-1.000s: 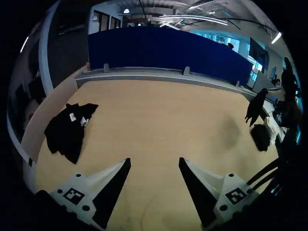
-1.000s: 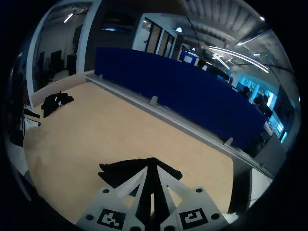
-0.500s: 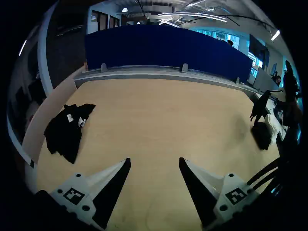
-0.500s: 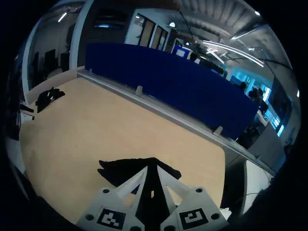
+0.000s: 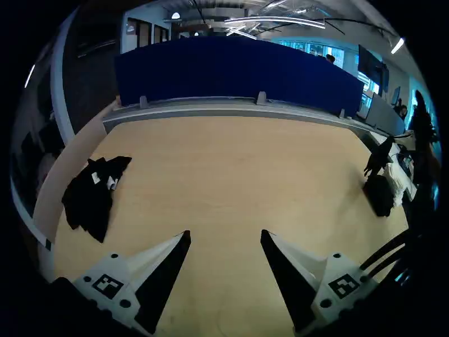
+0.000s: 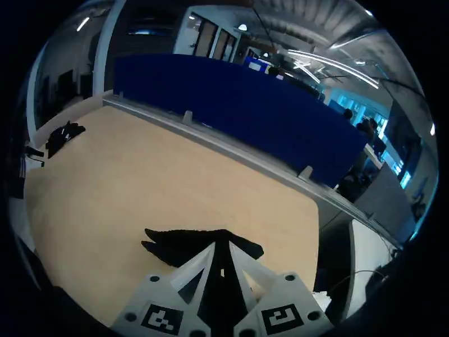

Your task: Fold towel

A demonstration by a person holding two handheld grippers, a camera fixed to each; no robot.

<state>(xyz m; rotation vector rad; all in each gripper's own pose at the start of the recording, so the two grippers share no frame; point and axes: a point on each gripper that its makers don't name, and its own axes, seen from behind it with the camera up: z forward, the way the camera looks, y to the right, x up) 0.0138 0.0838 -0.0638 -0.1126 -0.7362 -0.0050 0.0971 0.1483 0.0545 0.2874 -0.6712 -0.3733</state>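
We look across a pale wooden bench [image 5: 236,168] backed by a blue partition [image 5: 236,67] in an open office. Our left claw [image 5: 224,233] hangs spread wide above the wood. Our right claw [image 6: 223,247] is pinched tight on the black towel [image 6: 174,244], which fans out at 6 o'clock in the right gripper view. A black cloth heap [image 5: 90,196] lies at 9 o'clock in the left gripper view.

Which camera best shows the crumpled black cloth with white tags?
The left gripper view: the crumpled black cloth lies near, its folds and white tags plain. The right gripper view shows it as a small dark heap far across the table.
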